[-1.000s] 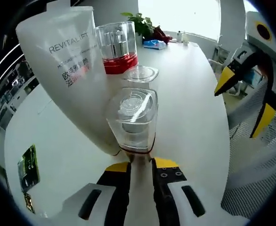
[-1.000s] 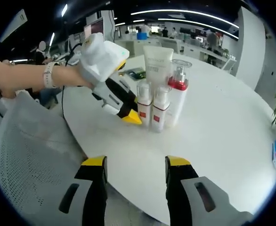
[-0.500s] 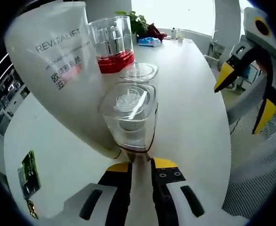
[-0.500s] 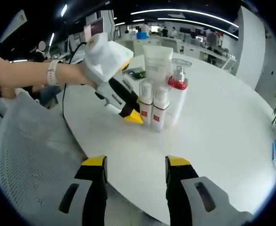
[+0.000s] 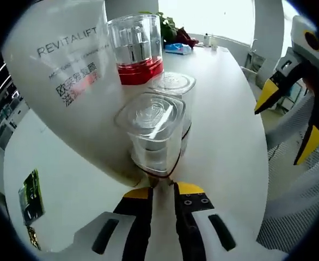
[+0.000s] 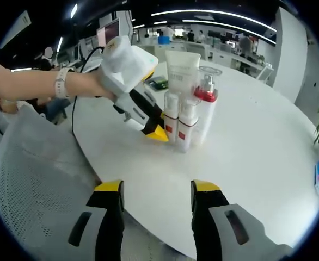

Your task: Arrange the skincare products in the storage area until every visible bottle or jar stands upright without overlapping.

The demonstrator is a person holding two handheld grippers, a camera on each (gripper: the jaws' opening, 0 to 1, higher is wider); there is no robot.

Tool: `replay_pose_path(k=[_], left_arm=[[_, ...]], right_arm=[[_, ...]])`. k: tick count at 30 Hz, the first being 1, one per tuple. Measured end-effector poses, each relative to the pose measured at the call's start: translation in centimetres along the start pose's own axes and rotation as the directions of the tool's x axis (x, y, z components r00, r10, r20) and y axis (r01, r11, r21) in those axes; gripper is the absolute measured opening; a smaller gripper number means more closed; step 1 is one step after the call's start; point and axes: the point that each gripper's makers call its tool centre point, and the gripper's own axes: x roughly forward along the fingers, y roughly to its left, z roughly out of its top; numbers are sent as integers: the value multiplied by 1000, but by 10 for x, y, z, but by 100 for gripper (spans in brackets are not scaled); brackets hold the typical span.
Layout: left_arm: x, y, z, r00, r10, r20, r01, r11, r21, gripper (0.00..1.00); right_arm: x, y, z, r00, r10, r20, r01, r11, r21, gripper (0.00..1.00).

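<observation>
Bottle point(image 5: 151, 136) pinched low in my left gripper point(image 5: 162, 187) sits tight against the tube point(image 5: 67, 92), so a twist could topple both; my right gripper point(image 6: 155, 190) hangs empty, jaws apart

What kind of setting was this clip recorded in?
Most likely an open-plan office. The right gripper view shows rows of desks with monitors under long ceiling light strips, and the skincare bottles stand on a large round white table beside a mesh chair.

The left gripper view looks steeply down, very close over the bottles point(image 5: 151, 130). The right gripper view faces them from farther across the counter point(image 6: 246, 157).
</observation>
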Motion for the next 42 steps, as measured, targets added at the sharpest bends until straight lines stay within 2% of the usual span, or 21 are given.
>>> replay_pose_path(k=[3,6,9,19,22,31,33,40,42], left_arm=[[0,-1,0,1000,-1,4,1,1000,1,13],[-3,-1,0,1000,1,11,-1,1000,3,20],[-8,0,2,1000,6,22,-6,1000,0,20],[-41,-12,3,998,20,58,-20,1000,1,27],[-48,-11,1,997,32,67,-32,999,-4,30],[-80,-6,-22,995,75,62,-74,997,-29,43],[-90,-4,-26,993,93,66,-89,994,-58,43],[-119,1,-35,984,159,83,-148,981,-122,56],[-129,9,-42,979,187,83,-171,970,-175,59]], right_arm=[[0,0,0,1000,-3,-2,3,1000,-2,50],[1,-1,0,1000,-5,-1,5,1000,-5,50],[1,-1,1,1000,-7,-1,7,1000,-10,50],[0,-3,4,1000,-21,14,22,999,-33,54],[1,-4,6,999,-22,25,23,999,-41,57],[-3,-8,14,996,-56,66,61,996,-65,68],[-2,-9,16,996,-57,74,63,995,-82,71],[-5,-13,24,989,-85,117,95,993,-75,80],[-5,-13,25,989,-89,122,98,992,-77,84]])
